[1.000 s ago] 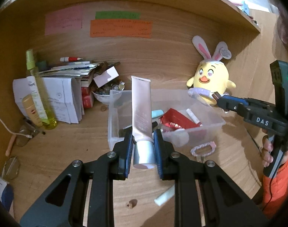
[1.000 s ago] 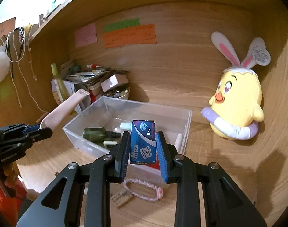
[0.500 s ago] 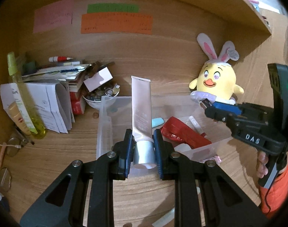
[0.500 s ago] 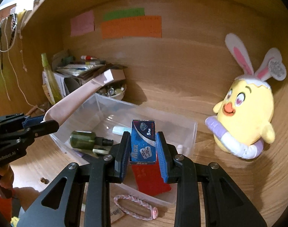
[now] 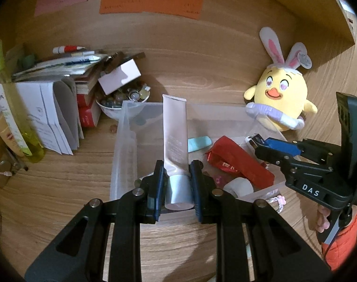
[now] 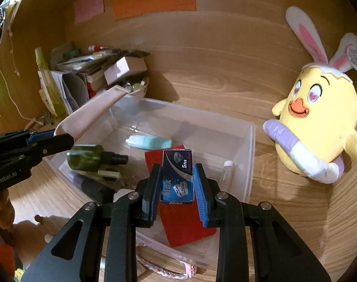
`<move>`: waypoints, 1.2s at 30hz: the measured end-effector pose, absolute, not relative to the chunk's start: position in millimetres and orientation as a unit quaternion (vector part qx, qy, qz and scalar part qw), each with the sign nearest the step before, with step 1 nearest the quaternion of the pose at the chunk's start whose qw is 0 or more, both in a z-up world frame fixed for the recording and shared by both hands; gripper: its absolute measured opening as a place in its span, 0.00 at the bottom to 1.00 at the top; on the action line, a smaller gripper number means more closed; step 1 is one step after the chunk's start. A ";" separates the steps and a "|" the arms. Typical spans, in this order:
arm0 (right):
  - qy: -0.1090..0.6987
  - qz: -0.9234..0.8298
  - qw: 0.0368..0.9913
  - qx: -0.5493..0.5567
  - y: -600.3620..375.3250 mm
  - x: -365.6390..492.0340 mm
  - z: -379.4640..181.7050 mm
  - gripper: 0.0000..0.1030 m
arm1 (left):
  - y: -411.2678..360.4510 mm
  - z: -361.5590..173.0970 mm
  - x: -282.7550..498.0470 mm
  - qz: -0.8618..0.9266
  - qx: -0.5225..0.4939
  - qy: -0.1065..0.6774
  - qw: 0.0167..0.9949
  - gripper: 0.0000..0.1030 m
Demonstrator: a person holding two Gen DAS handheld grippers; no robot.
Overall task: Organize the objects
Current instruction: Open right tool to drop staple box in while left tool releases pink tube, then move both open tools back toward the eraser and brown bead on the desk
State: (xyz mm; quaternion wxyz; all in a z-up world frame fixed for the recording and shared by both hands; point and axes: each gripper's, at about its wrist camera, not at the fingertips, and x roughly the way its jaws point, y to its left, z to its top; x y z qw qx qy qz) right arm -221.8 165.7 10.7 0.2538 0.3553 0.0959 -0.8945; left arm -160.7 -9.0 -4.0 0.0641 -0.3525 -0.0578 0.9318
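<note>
Sorting looks well underway but unfinished, judged from how things lie. Left gripper point(image 5: 176, 188) is clamped on a pink tube point(image 5: 175, 138) by its cap end, the tube standing up toward 12 o'clock over the near wall of the clear bin point(image 5: 124, 141). Right gripper point(image 6: 177, 183) is clamped on a small blue box point(image 6: 177, 176), held above the bin's point(image 6: 249, 141) middle.

Already inside the bin: a green bottle point(image 6: 89, 156) at 9 o'clock in the right view, a pale blue piece point(image 6: 149, 141) at 12, a red packet point(image 6: 183, 225) under the box, and a white stick point(image 6: 227, 164) at 3.

Both held items are over the bin but not yet let go, so two drops are pending. A braided band point(image 6: 164, 270) lies on the desk just outside the near wall, at 6 o'clock, and may be left to collect. Whether the plush chick point(image 6: 319, 117) or the paper pile point(image 5: 49, 108) belong to the job I cannot tell.
</note>
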 end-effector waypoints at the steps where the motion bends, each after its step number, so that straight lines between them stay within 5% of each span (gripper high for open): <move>1: 0.099 -0.894 0.252 0.357 164.4 -222.6 9.0 0.24 | -8.4 -5.2 -161.6 0.931 -0.354 -0.057 0.065 0.21; 16: 0.108 -0.889 0.244 0.374 160.6 -226.6 1.9 0.28 | -1.3 -2.1 -158.0 0.932 -0.352 -0.043 0.072 0.21; 24: 0.107 -0.896 0.248 0.353 162.1 -215.5 15.6 0.36 | -1.1 10.3 -141.9 0.939 -0.334 -0.036 0.072 0.33; 36: 0.124 -0.911 0.250 0.305 169.4 -173.5 38.0 0.64 | 0.2 29.8 -96.3 0.955 -0.290 -0.007 0.060 0.70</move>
